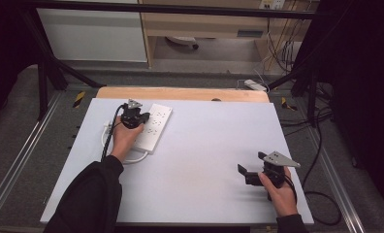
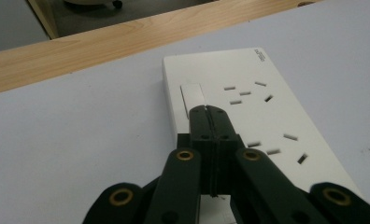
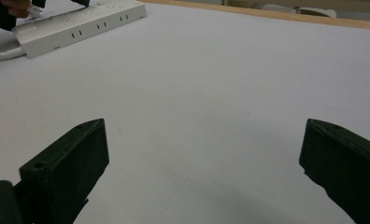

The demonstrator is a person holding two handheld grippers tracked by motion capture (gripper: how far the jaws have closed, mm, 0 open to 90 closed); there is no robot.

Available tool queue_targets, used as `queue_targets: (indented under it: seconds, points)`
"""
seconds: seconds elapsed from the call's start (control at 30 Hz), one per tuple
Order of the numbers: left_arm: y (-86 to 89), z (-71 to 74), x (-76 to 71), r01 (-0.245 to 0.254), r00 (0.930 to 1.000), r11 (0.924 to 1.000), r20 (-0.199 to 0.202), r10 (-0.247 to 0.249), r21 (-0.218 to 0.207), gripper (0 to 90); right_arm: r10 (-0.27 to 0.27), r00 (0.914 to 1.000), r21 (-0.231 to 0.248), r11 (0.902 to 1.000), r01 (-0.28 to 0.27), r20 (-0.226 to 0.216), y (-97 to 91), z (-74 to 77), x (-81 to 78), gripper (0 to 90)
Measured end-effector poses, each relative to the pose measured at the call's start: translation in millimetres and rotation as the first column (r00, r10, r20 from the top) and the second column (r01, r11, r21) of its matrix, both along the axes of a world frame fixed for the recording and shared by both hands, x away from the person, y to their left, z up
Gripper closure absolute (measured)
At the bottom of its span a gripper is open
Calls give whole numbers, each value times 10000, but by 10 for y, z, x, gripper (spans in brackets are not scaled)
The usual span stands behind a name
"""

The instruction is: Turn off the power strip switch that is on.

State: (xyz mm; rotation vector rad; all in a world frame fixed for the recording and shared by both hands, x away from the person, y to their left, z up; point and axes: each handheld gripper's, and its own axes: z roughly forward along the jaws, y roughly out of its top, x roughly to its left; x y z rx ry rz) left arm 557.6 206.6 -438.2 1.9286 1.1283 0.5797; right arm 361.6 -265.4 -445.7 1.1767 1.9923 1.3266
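Overhead, the white power strip (image 1: 153, 127) lies on the left part of the pale table top (image 1: 204, 160), its long axis running from near-left to far-right, the white cord (image 1: 132, 159) looping off its near end. The left gripper (image 1: 134, 118) sits over the strip's left edge; the right gripper (image 1: 248, 174) rests well apart, near the table's right front, pointing left.

Left gripper view: jaws pressed together with nothing between them, tips at the strip's rocker switch (image 2: 193, 95). Socket slots (image 2: 248, 91) run away beside it, toward the wooden table edge (image 2: 103, 44).

Right gripper view: jaws spread wide over bare table top (image 3: 211, 93), nothing between them. The power strip (image 3: 80, 23) shows far off at upper left, side face and cord (image 3: 1, 53) visible.
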Motion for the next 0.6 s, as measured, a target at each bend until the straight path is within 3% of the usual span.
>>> queue_targets:
  seconds: [0.6]
  points:
    - [-23, -8, -3, 10, 10000, 10000, -8, -10, -38, 900, -18, 10000, 5, 10000, 18, 30, -2, 1, -1, 19]
